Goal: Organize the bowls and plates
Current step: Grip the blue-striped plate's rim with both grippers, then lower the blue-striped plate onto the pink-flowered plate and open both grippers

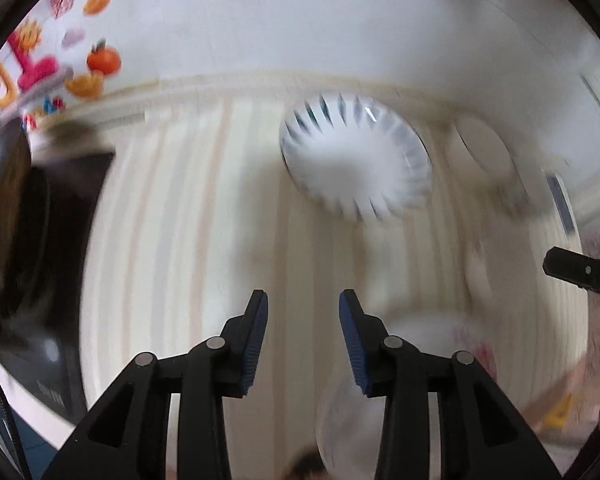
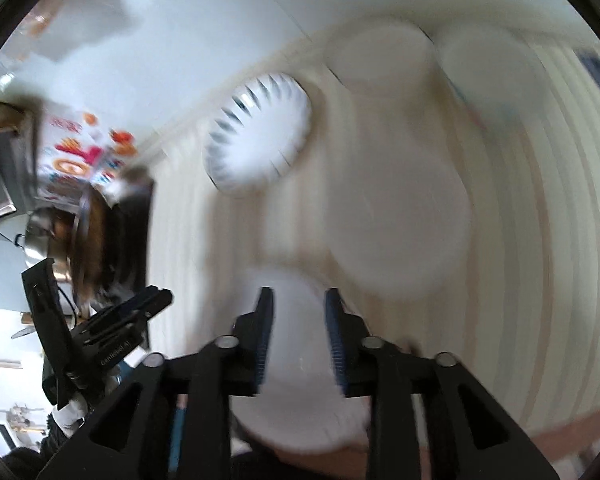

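Note:
Both views are motion-blurred. A white bowl with dark radial stripes point(image 1: 354, 156) sits on the pale striped tabletop point(image 1: 204, 220); it also shows in the right wrist view point(image 2: 258, 132). My left gripper point(image 1: 303, 300) is open and empty, well short of that bowl. A blurred white dish point(image 1: 352, 428) lies below its right finger. My right gripper point(image 2: 299, 296) is open above a white dish point(image 2: 296, 364) that lies between its fingers. A large white plate point(image 2: 404, 216) and two more white dishes point(image 2: 380, 56) point(image 2: 496, 76) lie beyond.
A dark pot and black surface point(image 1: 40, 220) stand at the left. Colourful packaging point(image 1: 32, 64) lies at the back left. The right gripper's tip point(image 1: 580, 272) enters the left view at right; the left gripper point(image 2: 112, 328) shows at left in the right view.

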### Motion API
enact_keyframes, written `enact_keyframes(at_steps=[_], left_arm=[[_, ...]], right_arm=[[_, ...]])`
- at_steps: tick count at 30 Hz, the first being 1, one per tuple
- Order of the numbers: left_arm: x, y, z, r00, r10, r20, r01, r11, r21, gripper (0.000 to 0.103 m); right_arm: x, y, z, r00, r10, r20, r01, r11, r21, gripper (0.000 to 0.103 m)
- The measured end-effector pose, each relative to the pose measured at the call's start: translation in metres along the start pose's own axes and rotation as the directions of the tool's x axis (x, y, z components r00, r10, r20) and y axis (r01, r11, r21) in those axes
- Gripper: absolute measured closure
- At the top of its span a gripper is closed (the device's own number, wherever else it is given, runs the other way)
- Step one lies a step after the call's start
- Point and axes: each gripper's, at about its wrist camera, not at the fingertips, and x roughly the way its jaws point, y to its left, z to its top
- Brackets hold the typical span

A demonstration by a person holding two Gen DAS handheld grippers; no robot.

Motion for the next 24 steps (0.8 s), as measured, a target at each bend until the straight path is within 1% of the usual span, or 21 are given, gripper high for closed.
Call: enact_keyframes(at_steps=[2, 3, 4, 6, 8, 12, 13, 15, 17, 18, 19, 21, 24], left_arm=[[0.02, 0.01, 0.039, 1.0, 0.016, 0.008, -0.016, 1.0, -0.024, 0.068], [0.028, 0.014, 0.047, 1.0, 0.013, 0.005, -0.013, 0.999, -0.03, 0.068], [0.042, 0.019, 0.064, 1.0, 0.014, -0.005, -0.014, 0.999, -0.041, 0.068], [0.068, 0.025, 0.087, 0.999, -0.003, -0.033, 0.001, 0.999, -0.048, 0.068], [0.09, 0.029, 0.102, 0.998, 0.002, -0.055, -0.005, 0.999, -0.053, 0.068], [0.125, 0.029, 0.117, 0.995, -0.024, -0.099, 0.02, 0.999, -0.042, 0.068], [0.131, 0.028, 0.119, 0.994, -0.025, -0.105, 0.021, 0.999, -0.036, 0.068], [0.141, 0.027, 0.121, 0.992, -0.044, -0.117, 0.04, 0.999, -0.03, 0.068], [0.151, 0.025, 0.122, 0.99, -0.066, -0.125, 0.063, 0.998, -0.026, 0.069], [0.153, 0.024, 0.123, 0.99, -0.078, -0.117, 0.075, 0.997, -0.025, 0.075], [0.153, 0.023, 0.123, 0.991, -0.091, -0.099, 0.089, 0.996, -0.024, 0.077], [0.153, 0.022, 0.125, 0.993, -0.075, -0.092, 0.072, 0.997, -0.029, 0.077], [0.153, 0.023, 0.124, 0.994, -0.068, -0.088, 0.065, 0.997, -0.037, 0.078]], right_arm=[[0.016, 0.012, 0.038, 1.0, -0.017, 0.02, 0.018, 1.0, -0.01, 0.066], [0.028, 0.015, 0.057, 0.999, -0.024, 0.023, 0.024, 1.0, -0.009, 0.066], [0.038, 0.015, 0.07, 0.999, -0.028, 0.021, 0.028, 1.0, -0.001, 0.066], [0.065, 0.011, 0.098, 0.997, -0.076, 0.013, 0.076, 0.997, 0.016, 0.066], [0.09, 0.004, 0.12, 0.994, -0.113, -0.004, 0.113, 0.993, 0.028, 0.066], [0.123, -0.008, 0.14, 0.99, -0.141, -0.03, 0.142, 0.989, 0.038, 0.066], [0.129, -0.009, 0.142, 0.988, -0.152, -0.033, 0.153, 0.988, 0.035, 0.066], [0.137, -0.013, 0.145, 0.988, -0.149, -0.035, 0.15, 0.988, 0.036, 0.068], [0.144, -0.015, 0.148, 0.987, -0.16, -0.029, 0.16, 0.987, 0.022, 0.08], [0.146, -0.012, 0.148, 0.986, -0.164, -0.025, 0.164, 0.986, 0.011, 0.087], [0.148, -0.01, 0.148, 0.987, -0.157, -0.02, 0.157, 0.988, -0.001, 0.088], [0.152, -0.006, 0.149, 0.984, -0.175, -0.013, 0.175, 0.984, -0.023, 0.09], [0.155, -0.001, 0.148, 0.98, -0.197, 0.0, 0.197, 0.979, -0.047, 0.09]])
